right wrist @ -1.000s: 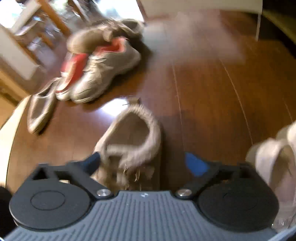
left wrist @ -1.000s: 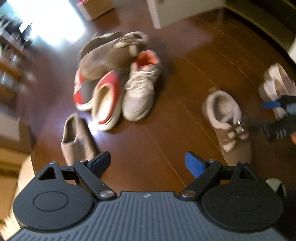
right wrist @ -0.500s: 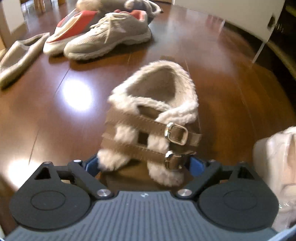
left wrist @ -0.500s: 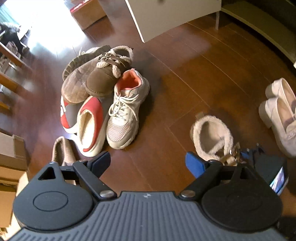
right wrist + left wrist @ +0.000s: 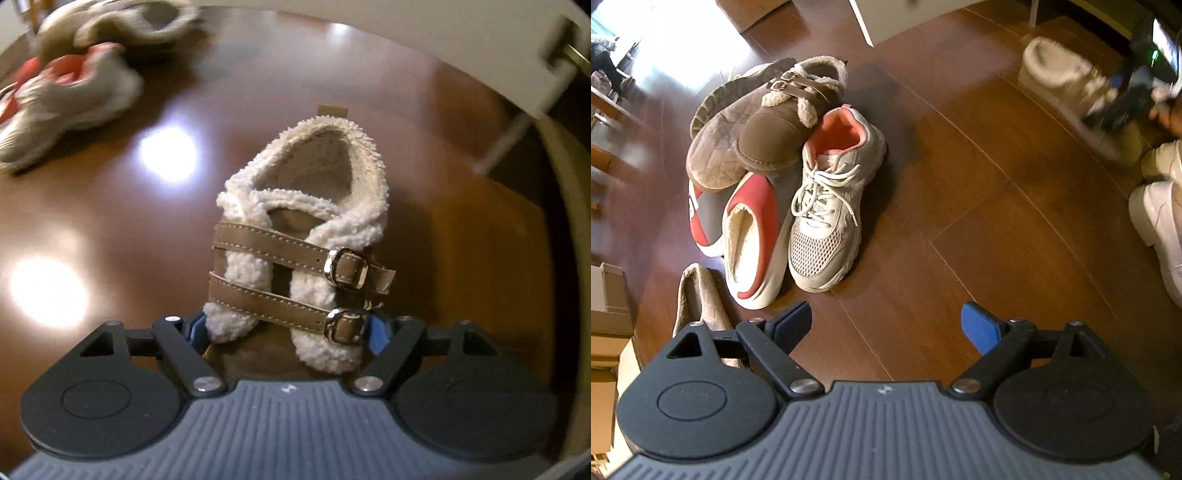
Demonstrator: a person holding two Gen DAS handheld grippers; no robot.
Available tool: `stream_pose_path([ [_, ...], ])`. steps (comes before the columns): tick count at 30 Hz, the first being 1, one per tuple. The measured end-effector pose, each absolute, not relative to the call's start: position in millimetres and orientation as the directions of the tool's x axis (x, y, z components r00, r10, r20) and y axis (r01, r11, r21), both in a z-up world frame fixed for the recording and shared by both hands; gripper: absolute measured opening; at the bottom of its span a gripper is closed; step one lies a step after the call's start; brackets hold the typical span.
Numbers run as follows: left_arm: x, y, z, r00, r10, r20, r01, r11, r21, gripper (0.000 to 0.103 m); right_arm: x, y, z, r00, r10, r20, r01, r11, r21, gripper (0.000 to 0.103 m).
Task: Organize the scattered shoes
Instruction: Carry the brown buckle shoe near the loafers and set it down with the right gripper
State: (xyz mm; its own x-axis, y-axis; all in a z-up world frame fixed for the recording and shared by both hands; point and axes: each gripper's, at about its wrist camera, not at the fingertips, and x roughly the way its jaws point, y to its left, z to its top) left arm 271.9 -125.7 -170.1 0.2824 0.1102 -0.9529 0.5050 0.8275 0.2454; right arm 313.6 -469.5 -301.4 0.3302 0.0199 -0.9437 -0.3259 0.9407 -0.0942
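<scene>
My right gripper [image 5: 286,332] is shut on the toe of a brown fleece-lined buckle shoe [image 5: 306,236] and holds it above the wood floor; both show blurred at the top right of the left wrist view [image 5: 1067,77]. My left gripper [image 5: 886,325] is open and empty above the floor. Ahead of it lies a pile: the matching buckle shoe [image 5: 790,118], a quilted slipper [image 5: 716,151], a red and white slipper [image 5: 753,243], a grey sneaker with pink lining [image 5: 831,206]. A second quilted slipper [image 5: 696,299] lies by the left finger.
White shoes [image 5: 1160,221] sit at the right edge. A white cabinet [image 5: 923,14] stands at the back, and its leg shows in the right wrist view [image 5: 506,144]. Cardboard boxes [image 5: 609,325] stand at the left.
My right gripper has closed on the buckle shoe and lifted it off the floor, carrying it away to the far right. My left gripper has shifted a little over the floor.
</scene>
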Motion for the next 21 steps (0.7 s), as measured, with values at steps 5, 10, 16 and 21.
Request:
stream_pose_path([
  [5,277,-137,-181,0.266,0.101,-0.959,0.523,0.82,0.232,0.09,307,-510,-307,0.338,0.016,-0.941,-0.323,0.941,-0.1,0.077],
  [10,277,-145,-181,0.277,0.089,-0.957,0.539,0.81,0.231,0.09,299,-516,-315,0.355,0.011,-0.935,-0.336,0.935,-0.117,0.078],
  [16,274,-150,-175,0.309,0.09,-0.947,0.544,0.8,0.254,0.09,297,-513,-318,0.399,-0.055,-0.915,-0.301,0.935,-0.188,0.095],
  [21,267,-158,-165,0.325,0.074,-0.943,0.556,0.791,0.254,0.09,275,-497,-289,0.508,-0.137,-0.85,-0.088,0.974,-0.209,0.095],
])
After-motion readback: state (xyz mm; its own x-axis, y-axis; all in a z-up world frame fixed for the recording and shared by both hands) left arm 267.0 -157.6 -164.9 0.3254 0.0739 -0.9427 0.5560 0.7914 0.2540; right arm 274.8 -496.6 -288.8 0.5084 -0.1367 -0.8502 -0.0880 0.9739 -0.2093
